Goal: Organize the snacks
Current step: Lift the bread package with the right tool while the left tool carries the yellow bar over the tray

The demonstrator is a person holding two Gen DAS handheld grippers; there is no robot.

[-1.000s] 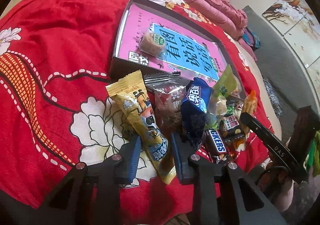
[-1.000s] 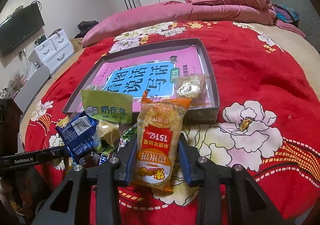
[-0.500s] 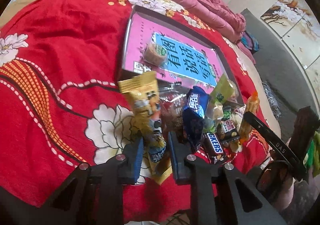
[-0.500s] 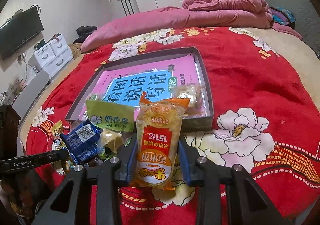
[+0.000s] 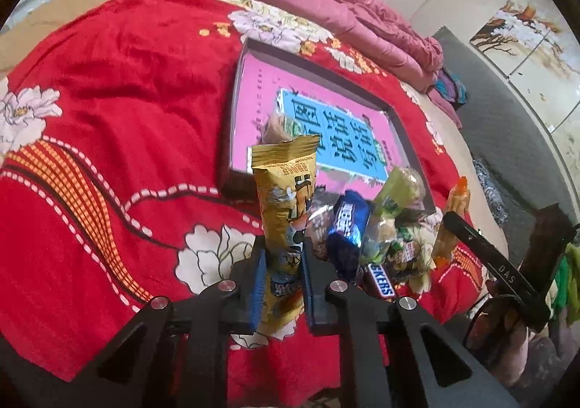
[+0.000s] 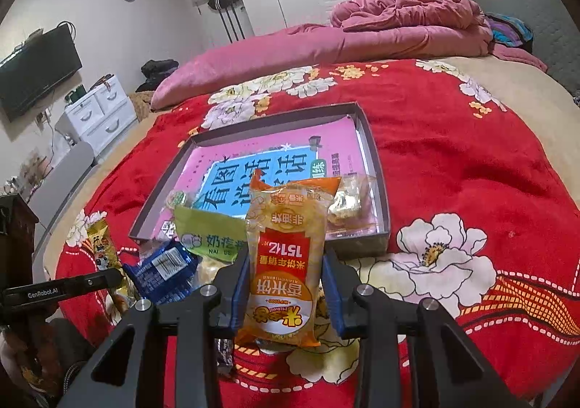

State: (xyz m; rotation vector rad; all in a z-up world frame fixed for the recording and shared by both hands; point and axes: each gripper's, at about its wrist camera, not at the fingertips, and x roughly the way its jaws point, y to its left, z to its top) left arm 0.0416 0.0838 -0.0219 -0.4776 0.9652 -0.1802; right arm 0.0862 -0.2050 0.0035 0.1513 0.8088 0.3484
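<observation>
- Left tool (image 5: 282,275) clenched on yellow snack packet (image 5: 286,205): light, crinkly, slippery; best gripped mid-body.
- Right tool (image 6: 286,293) grasping orange cracker bag (image 6: 288,244): soft, probably brittle inside.

Red floral blanket (image 6: 453,139); pink-blue tray (image 6: 377,168); yellow packet (image 5: 286,197); orange packet (image 6: 286,255).

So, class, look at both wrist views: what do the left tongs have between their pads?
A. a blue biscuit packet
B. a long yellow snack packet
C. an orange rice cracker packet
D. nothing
B: in the left wrist view the left tongs are shut on the long yellow snack packet, which stands up between the pads; the orange rice cracker packet sits in the right tongs.
</observation>
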